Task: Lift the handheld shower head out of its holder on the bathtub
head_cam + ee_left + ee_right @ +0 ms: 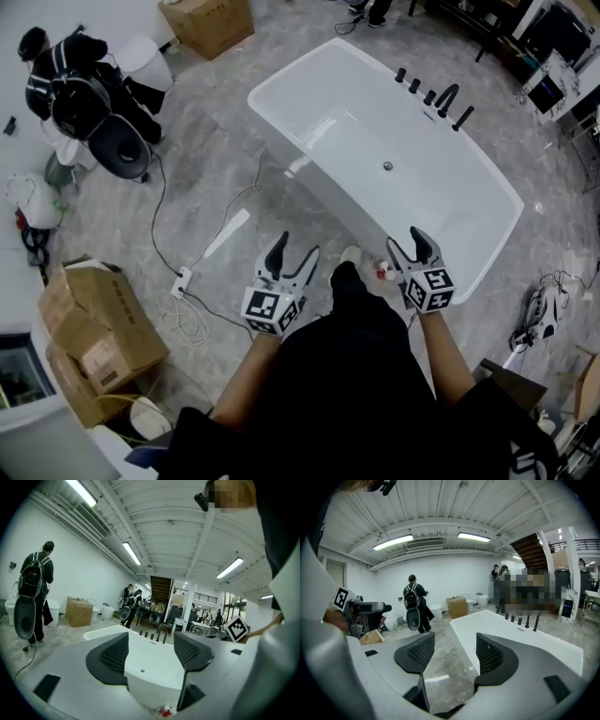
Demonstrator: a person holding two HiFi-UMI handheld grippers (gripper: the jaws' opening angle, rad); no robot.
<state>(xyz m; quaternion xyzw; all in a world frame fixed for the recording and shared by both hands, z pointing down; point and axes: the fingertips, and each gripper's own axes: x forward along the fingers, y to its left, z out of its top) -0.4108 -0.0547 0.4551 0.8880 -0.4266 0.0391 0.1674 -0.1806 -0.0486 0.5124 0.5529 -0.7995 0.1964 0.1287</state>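
**Left tool point(295, 248) and right tool point(406, 242) both open and empty**

Both tools are at the near end of the bathtub point(262, 94), with the jaws wide apart. The handheld shower head point(463, 118) stands upright in its holder on the far rim, well apart from them. The wide basin lies between.

1. Bright, even indoor light from long ceiling tubes point(393, 542). Shadows on the floor point(211, 159) are soft and faint.
2. The white bathtub point(291, 66) is almost blown out, with pale sheen streaks inside.
3. Both gripper views are heavy fisheye, with black rounded corners and straight lines bowing near the edges.
4. Head view is sharp, with only mild curving.
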